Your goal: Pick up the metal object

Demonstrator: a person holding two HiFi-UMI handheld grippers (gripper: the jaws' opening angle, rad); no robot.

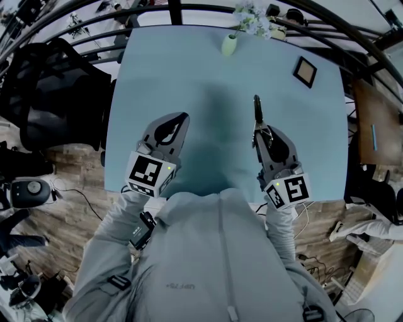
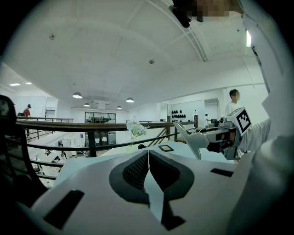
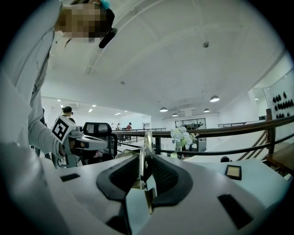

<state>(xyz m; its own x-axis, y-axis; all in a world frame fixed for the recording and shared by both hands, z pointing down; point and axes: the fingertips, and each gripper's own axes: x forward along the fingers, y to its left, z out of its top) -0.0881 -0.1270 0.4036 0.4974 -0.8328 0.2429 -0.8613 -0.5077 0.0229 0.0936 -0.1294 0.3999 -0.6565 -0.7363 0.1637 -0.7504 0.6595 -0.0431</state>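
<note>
A grey hooded top (image 1: 211, 251) fills the bottom of the head view, and two sleeves are seen reaching forward from it to the grippers over the near half of a pale blue table (image 1: 189, 69). The metal object (image 1: 257, 112) is clamped in the right gripper (image 1: 256, 131). In the right gripper view, its thin, bright edge (image 3: 147, 143) is seen standing upright between the dark ribbed pads (image 3: 161, 172), which are closed narrowly on it, and its slim tip is shown projecting forward past the fingertips. The object is thus held over the near right part of the table, in front of the person. The left gripper (image 1: 183, 118) is held level with the right one and well apart from it. In the left gripper view, its pads (image 2: 138, 170) are seen brought together at the tips (image 2: 148, 153) with nothing between them. A cube with square markers is carried at the rear of each gripper, the left one (image 1: 150, 173) and the right one (image 1: 289, 190). At the far edge of the table a small pale green vase (image 1: 229, 44) with white flowers (image 1: 252, 19) is set, and a small dark-framed square (image 1: 305, 71) lies near the far right corner. A black chair (image 1: 56, 94) is placed beside the table's left side.
</note>
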